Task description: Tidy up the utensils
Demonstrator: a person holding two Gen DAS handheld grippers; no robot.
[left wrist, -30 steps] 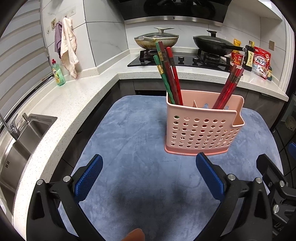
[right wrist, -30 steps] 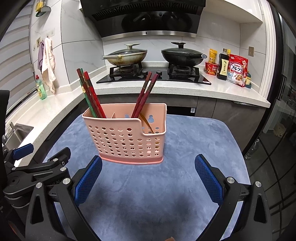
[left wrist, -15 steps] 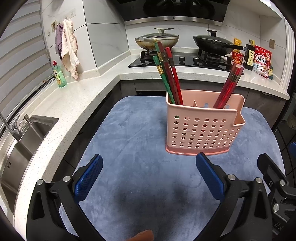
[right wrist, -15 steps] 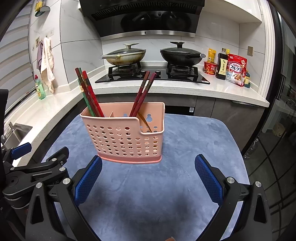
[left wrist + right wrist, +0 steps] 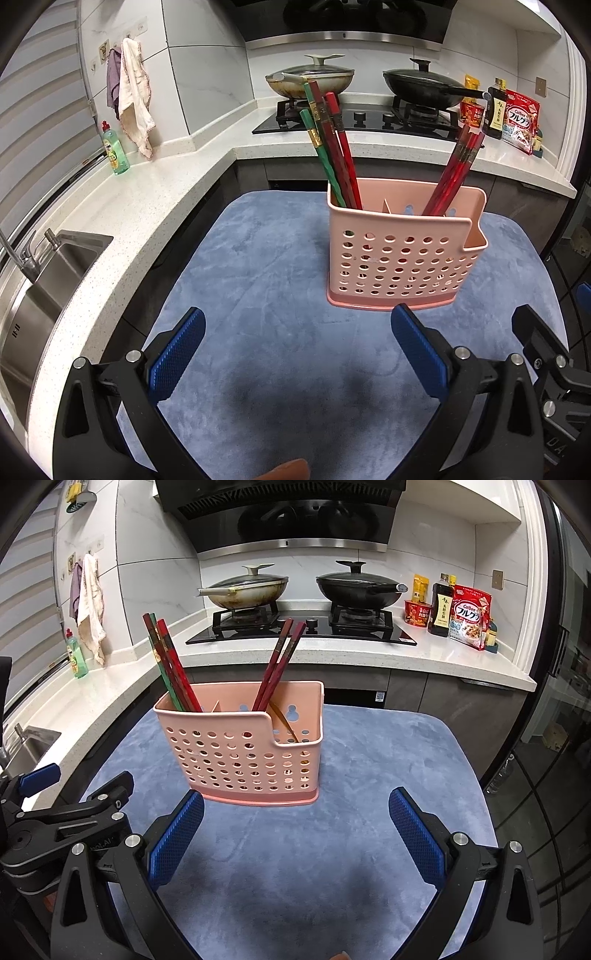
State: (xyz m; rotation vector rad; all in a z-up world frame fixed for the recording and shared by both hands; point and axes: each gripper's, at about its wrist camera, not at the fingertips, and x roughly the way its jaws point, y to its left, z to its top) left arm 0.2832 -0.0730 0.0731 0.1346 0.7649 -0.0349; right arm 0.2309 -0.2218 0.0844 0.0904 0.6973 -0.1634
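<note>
Blue textured pads line both fingers of the left gripper (image 5: 297, 345), which is spread wide and holds nothing. The right gripper (image 5: 297, 825) has the same blue pads, is equally wide apart and is also empty. Both grippers hover side by side over a blue-grey plush mat (image 5: 266, 266); from the right wrist view, the black frame of the left gripper shows at the lower left.

Just beyond the fingertips, a pink perforated utensil holder (image 5: 243, 753) stands upright on the mat, apart from both grippers. An inner divider splits it into compartments, and its front wall steps down at the right end.

Contents of the holder:
- Left compartment: a bundle of red and green chopsticks (image 5: 328, 147), leaning left against the corner, tips up.
- Right of the divider: a pair of dark red chopsticks (image 5: 277, 664), leaning right.
- Lowered right section: a brownish utensil (image 5: 282, 720) lies inside; its type cannot be told.

Behind the mat, a white speckled countertop (image 5: 147, 206) runs along the left and the back. A steel sink (image 5: 48, 280) sits at the near left, and a green dish soap bottle (image 5: 115, 151) stands further along, below hanging cloths (image 5: 135, 110).

On the far gas hob (image 5: 303, 631) stand a lidded pan (image 5: 247, 589) and a black wok (image 5: 356, 585). Sauce bottles and a cereal bag (image 5: 469, 616) occupy the far right corner.
</note>
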